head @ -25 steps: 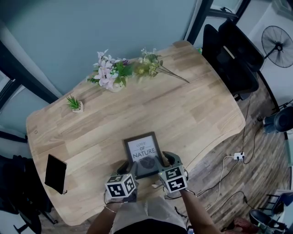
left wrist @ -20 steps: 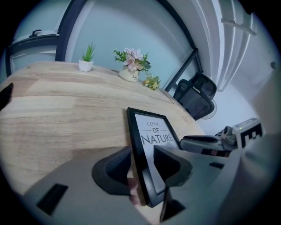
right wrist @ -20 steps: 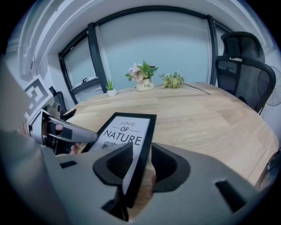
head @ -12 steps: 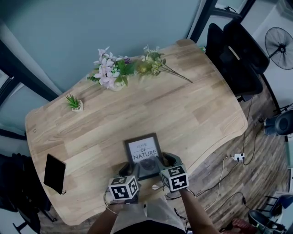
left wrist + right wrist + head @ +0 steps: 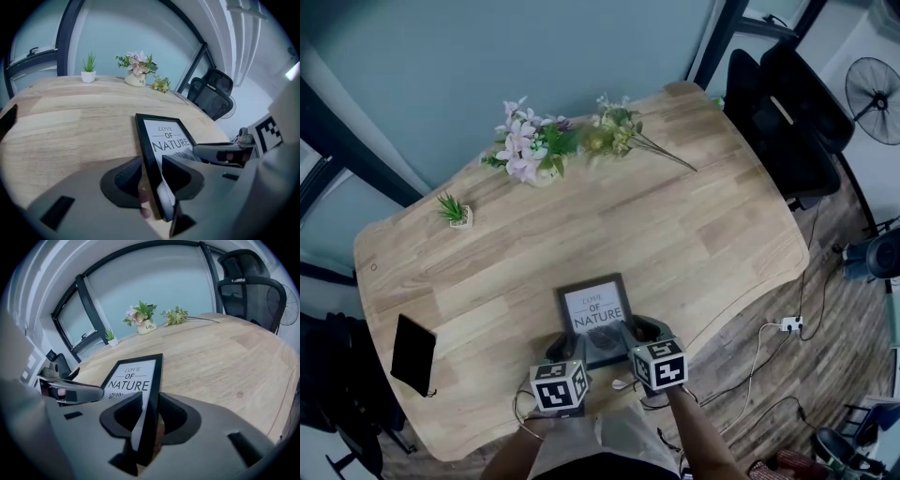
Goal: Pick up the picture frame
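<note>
A black picture frame (image 5: 595, 311) printed "LOVE OF NATURE" lies on the wooden table (image 5: 694, 225), close to its near edge. My left gripper (image 5: 565, 345) is at the frame's near left corner. In the left gripper view the frame's left rail (image 5: 146, 154) runs between the jaws of that gripper (image 5: 150, 177). Its jaws have just been closing, and a thin gap still shows beside the outer pad. My right gripper (image 5: 637, 332) is at the near right corner. In the right gripper view its jaws (image 5: 149, 411) press on both sides of the frame's right rail (image 5: 156, 380).
A vase of pink flowers (image 5: 528, 155) and a loose flower sprig (image 5: 617, 131) stand at the table's far edge, with a tiny potted plant (image 5: 456, 214) to the left. A black tablet (image 5: 413, 356) lies near left. Black chairs (image 5: 787, 112) and floor cables (image 5: 787, 323) are on the right.
Both grippers stay at the frame's near corners. The left marker cube has drifted slightly right in the head view. The frame lies where it was.
</note>
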`<state>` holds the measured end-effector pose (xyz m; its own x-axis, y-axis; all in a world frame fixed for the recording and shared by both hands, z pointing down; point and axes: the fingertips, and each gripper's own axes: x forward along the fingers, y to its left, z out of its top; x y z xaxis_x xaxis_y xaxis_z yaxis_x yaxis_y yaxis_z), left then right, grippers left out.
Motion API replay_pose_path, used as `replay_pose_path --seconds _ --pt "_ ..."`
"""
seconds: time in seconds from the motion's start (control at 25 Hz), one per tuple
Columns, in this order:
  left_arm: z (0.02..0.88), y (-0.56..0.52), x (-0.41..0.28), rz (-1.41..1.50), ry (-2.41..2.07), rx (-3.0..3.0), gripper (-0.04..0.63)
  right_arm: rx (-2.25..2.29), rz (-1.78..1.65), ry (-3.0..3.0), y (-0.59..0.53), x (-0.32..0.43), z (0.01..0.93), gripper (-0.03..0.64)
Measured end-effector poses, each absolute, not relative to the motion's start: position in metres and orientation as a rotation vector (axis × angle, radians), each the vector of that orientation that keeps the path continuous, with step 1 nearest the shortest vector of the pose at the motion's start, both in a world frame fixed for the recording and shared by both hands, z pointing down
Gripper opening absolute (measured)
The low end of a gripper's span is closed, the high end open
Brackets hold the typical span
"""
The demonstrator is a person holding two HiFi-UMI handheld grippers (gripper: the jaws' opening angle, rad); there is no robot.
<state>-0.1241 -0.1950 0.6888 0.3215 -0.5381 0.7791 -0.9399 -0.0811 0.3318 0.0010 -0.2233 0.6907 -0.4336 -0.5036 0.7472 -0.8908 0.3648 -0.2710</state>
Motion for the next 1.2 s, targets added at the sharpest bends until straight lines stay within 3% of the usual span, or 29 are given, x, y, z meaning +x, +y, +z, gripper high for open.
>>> replay_pose_path --seconds 1.2 --pt "0.671 -0.188 -0.118 0.628 -1.395 1.727 0.078 1.214 0.803 -2.143 -0.216 0.010 0.668 0.075"
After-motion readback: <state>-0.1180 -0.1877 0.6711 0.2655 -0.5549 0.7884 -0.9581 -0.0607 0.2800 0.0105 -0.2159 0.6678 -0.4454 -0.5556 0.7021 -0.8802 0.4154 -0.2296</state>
